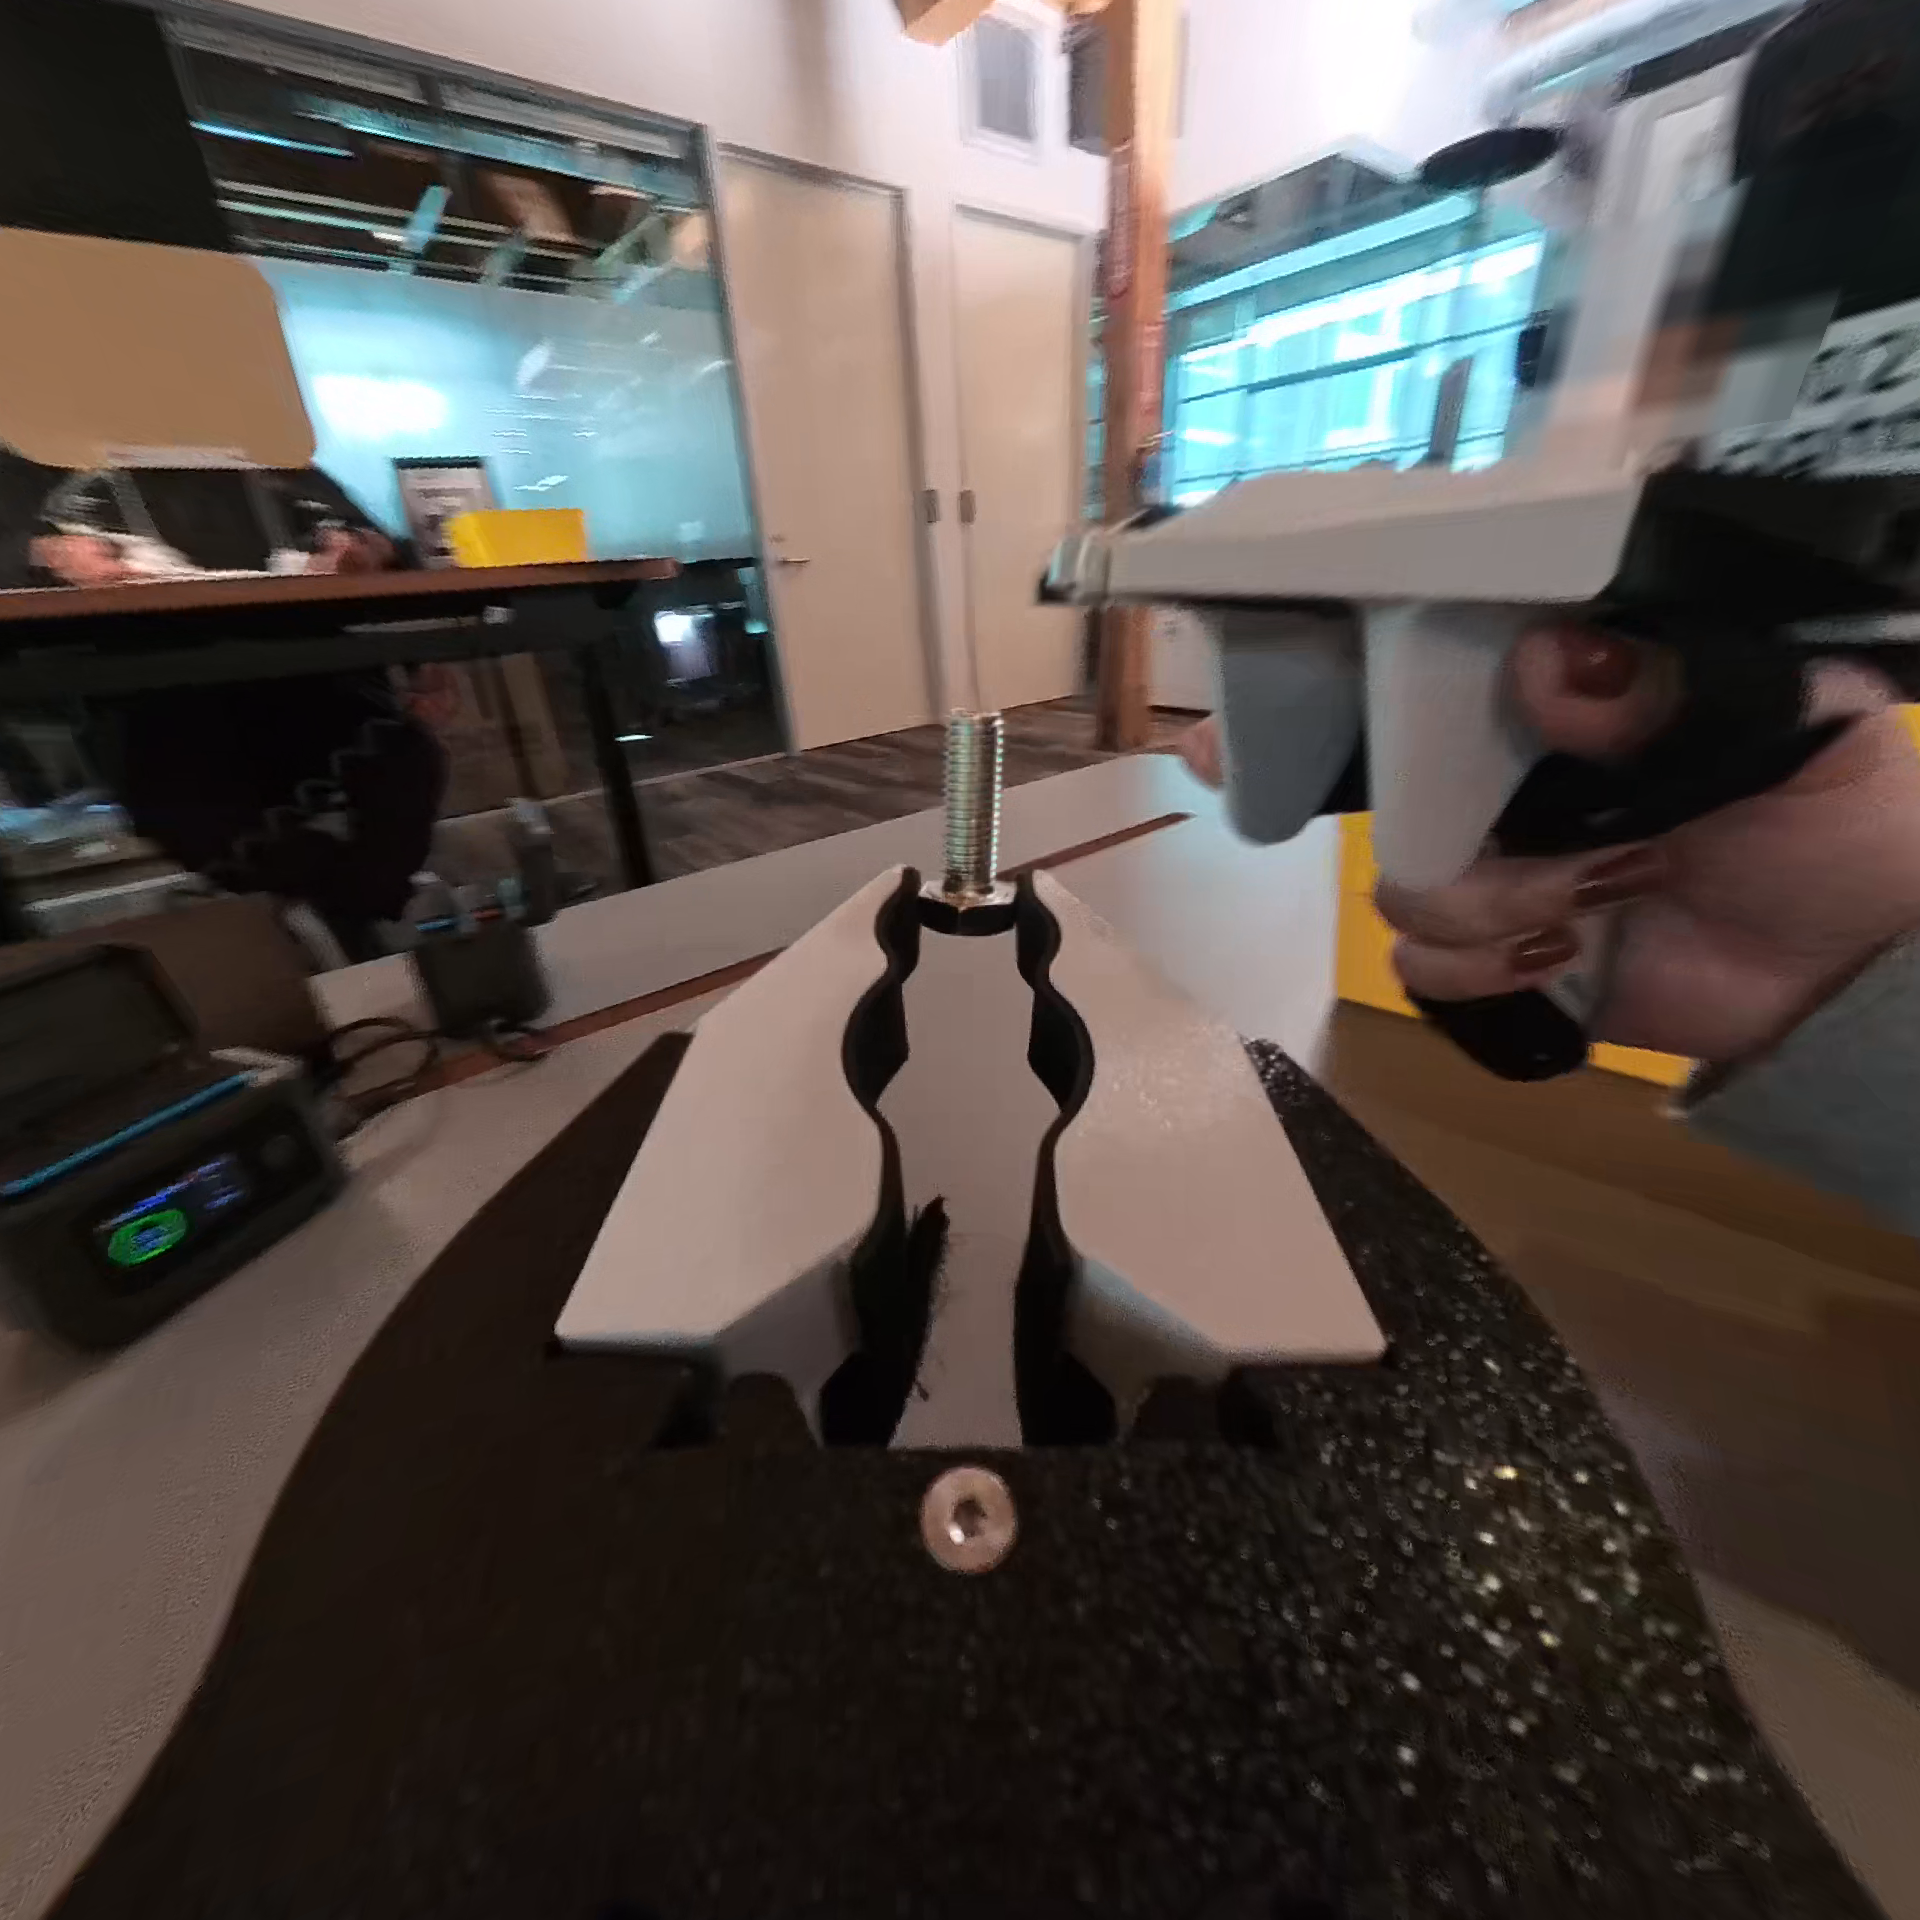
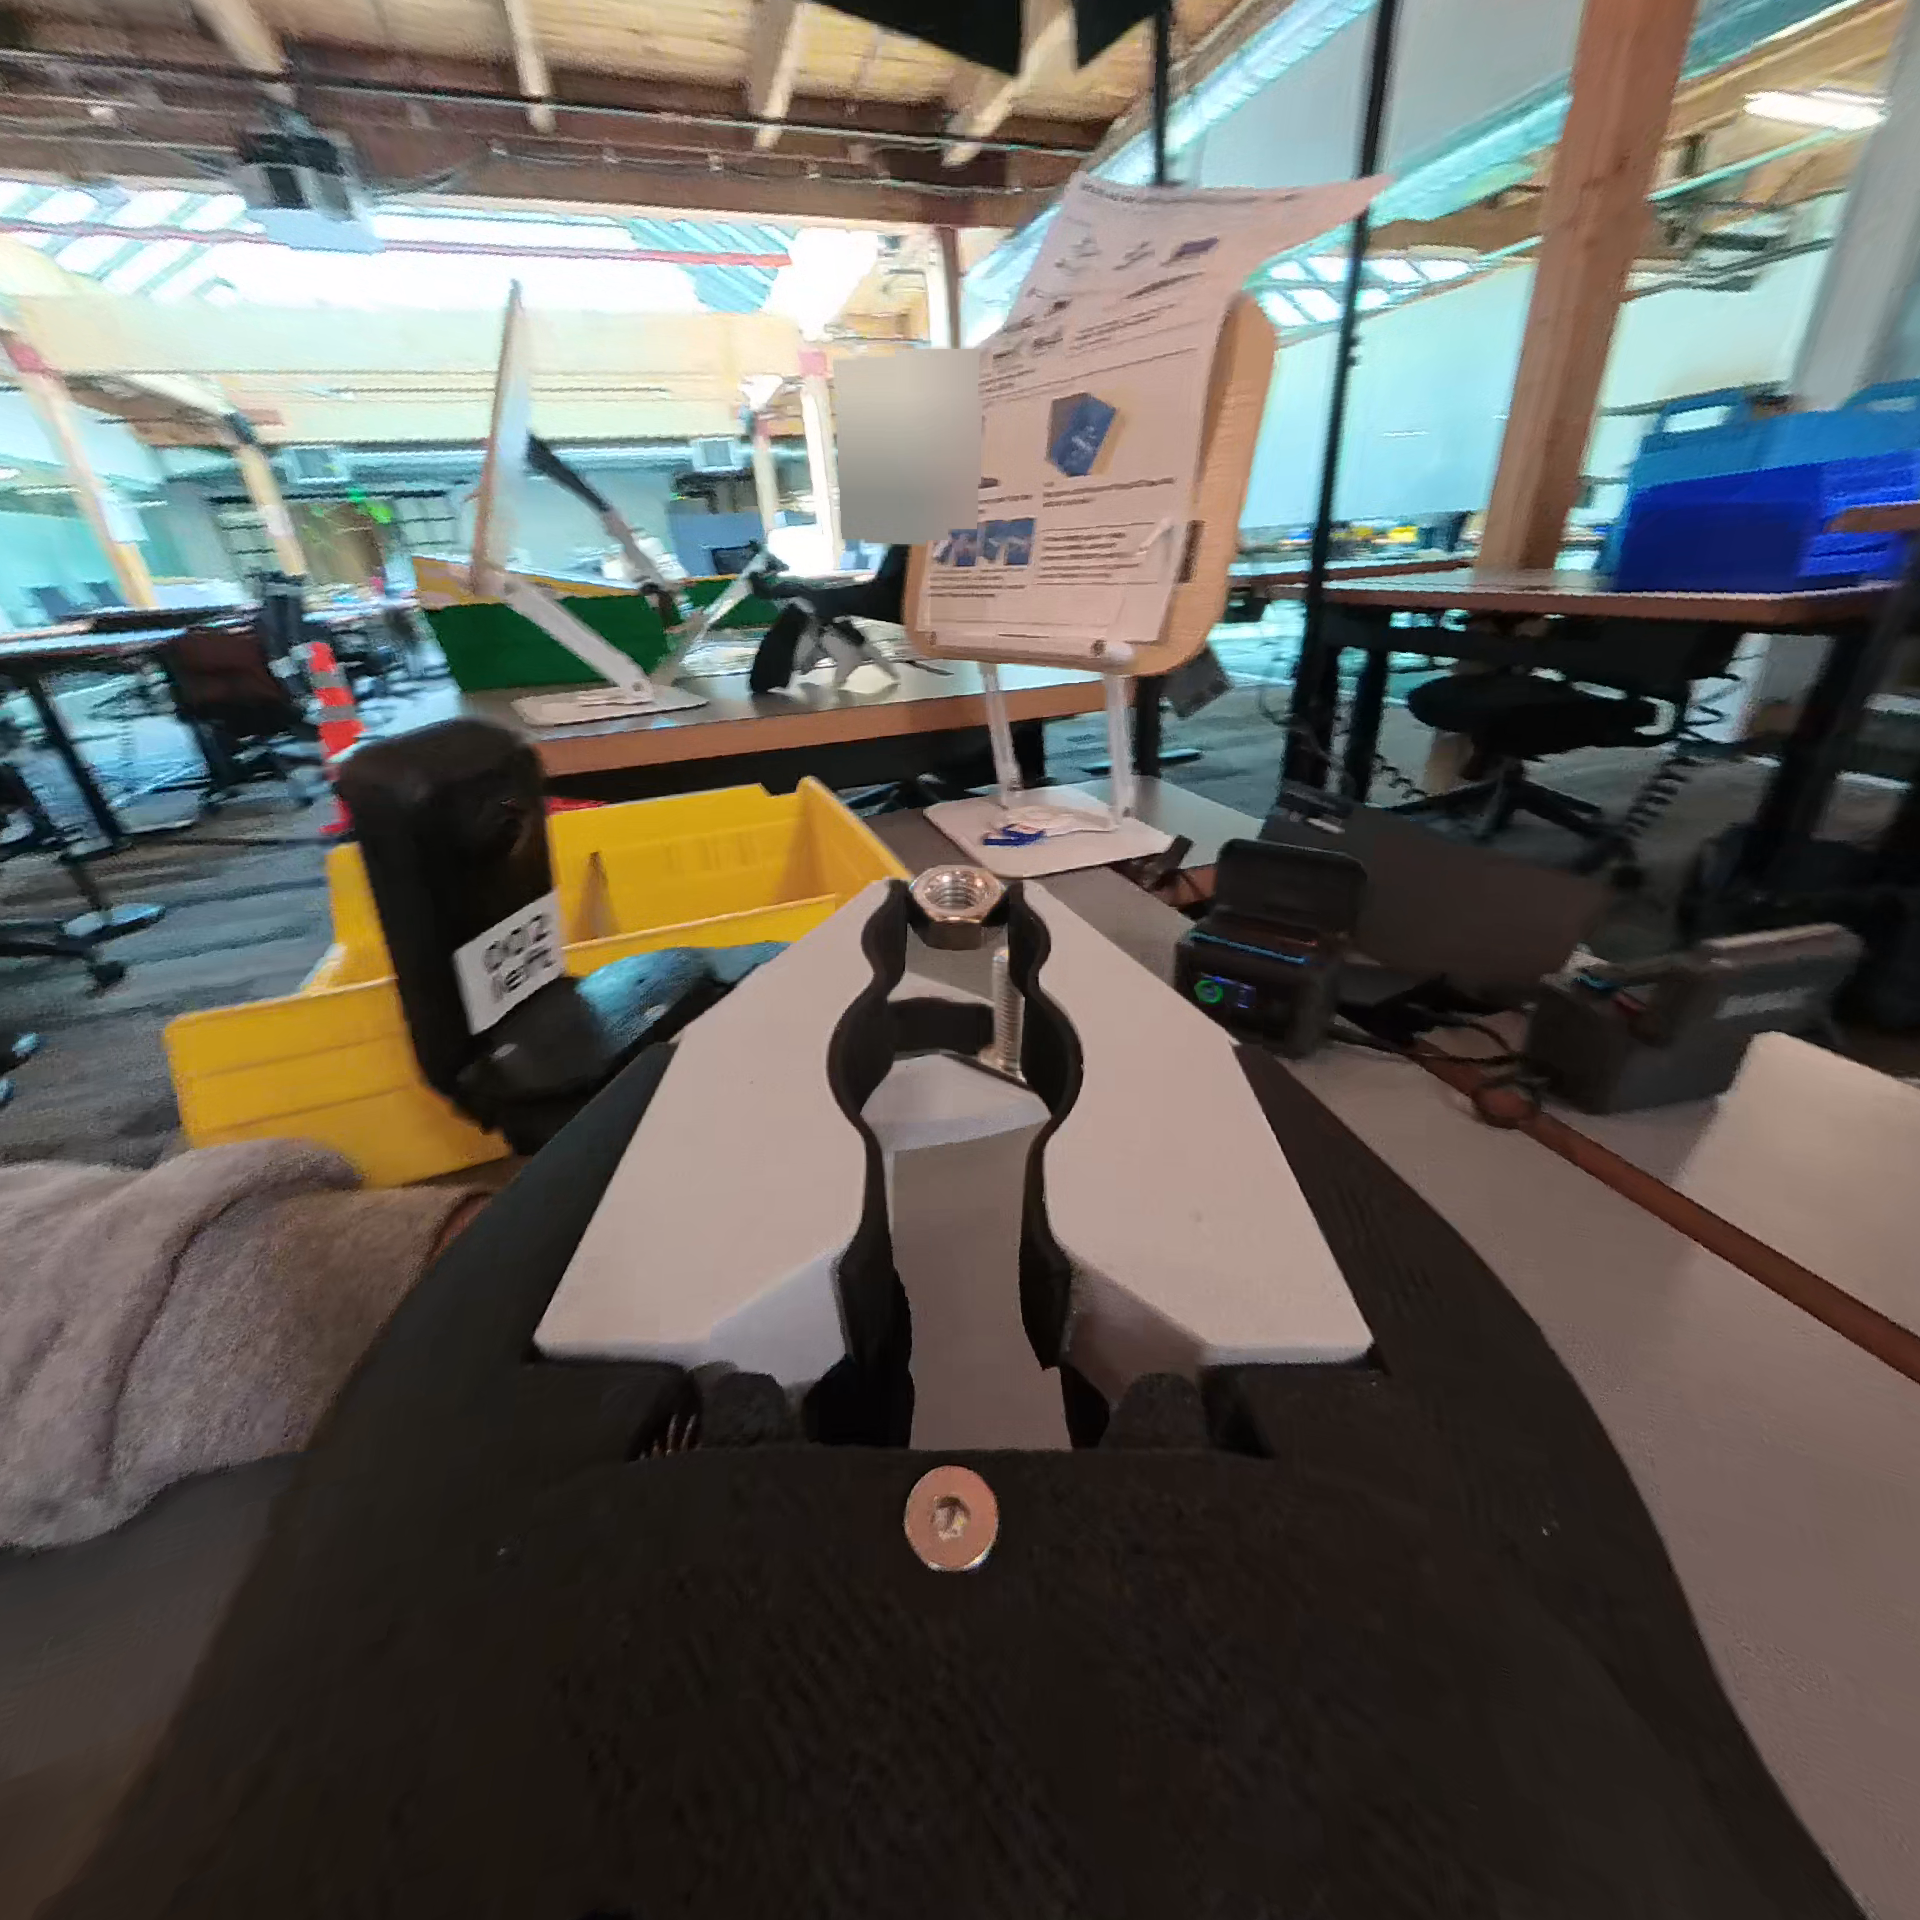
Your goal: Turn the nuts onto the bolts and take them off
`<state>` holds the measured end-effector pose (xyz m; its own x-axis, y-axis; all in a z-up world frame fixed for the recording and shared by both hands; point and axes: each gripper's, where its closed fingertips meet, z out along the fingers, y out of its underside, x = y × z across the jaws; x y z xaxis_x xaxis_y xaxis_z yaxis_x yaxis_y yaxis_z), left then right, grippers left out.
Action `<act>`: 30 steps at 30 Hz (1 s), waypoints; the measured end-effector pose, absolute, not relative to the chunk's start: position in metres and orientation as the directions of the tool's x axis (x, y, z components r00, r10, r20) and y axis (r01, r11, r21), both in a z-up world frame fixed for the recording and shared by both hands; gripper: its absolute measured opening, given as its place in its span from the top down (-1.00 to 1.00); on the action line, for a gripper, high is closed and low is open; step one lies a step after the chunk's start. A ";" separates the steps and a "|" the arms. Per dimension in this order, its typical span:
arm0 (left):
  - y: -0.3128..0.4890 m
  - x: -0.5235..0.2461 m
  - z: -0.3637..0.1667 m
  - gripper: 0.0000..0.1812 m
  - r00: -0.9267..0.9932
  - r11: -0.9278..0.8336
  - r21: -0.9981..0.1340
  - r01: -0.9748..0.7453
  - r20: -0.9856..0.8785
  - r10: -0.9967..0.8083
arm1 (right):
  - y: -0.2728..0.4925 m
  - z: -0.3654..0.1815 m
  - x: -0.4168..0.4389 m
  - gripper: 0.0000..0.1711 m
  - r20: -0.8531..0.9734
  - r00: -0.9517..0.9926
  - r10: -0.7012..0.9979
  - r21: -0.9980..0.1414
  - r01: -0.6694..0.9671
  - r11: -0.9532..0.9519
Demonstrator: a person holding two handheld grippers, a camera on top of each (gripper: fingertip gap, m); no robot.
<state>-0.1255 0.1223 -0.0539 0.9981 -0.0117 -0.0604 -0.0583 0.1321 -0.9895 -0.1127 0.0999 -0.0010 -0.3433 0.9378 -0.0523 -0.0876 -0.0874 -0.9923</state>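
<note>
My left gripper [image 1: 969, 906] is shut on the head of a silver bolt [image 1: 972, 805], which stands upright with its thread pointing up and bare. My right gripper [image 2: 954, 912] is shut on a silver hex nut [image 2: 954, 902], its hole facing up. Through the right fingers I see the bolt [image 2: 1004, 1008] held by the left gripper just below and past the nut. In the left wrist view the right gripper's body [image 1: 1455, 644] is blurred at the upper right, held by a hand [image 1: 1662, 914]; its fingertips and the nut are out of frame there.
A yellow bin [image 2: 665, 914] stands at the left behind the left gripper's handle [image 2: 457, 894]. A document stand [image 2: 1091, 499] is at the back. Dark battery cases [image 2: 1268, 956] and cables lie on the white table [image 2: 1714, 1351]. A grey cloth [image 2: 145, 1309] lies at the left. Spacing between my two grippers at the tips: around 6 centimetres.
</note>
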 end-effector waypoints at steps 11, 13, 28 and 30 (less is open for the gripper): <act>0.128 -0.119 -0.085 0.82 0.976 -0.031 -0.988 -0.149 -0.142 -0.165 | 0.114 -0.031 -0.107 0.79 -0.091 -0.391 0.916 -0.977 -0.142 -0.158; 0.130 -0.121 -0.093 0.82 0.971 -0.070 -0.979 -0.193 -0.180 -0.161 | 0.117 -0.035 -0.107 0.79 -0.121 -0.399 0.909 -0.972 -0.139 -0.190; 0.129 -0.098 -0.110 0.82 0.926 -0.141 -0.978 -0.152 -0.092 -0.366 | 0.118 -0.065 -0.108 0.79 -0.208 -0.483 0.850 -0.965 -0.043 -0.260; 0.128 -0.099 -0.106 0.82 0.927 -0.128 -0.984 -0.121 -0.066 -0.368 | 0.118 -0.063 -0.107 0.80 -0.192 -0.483 0.854 -0.966 -0.059 -0.251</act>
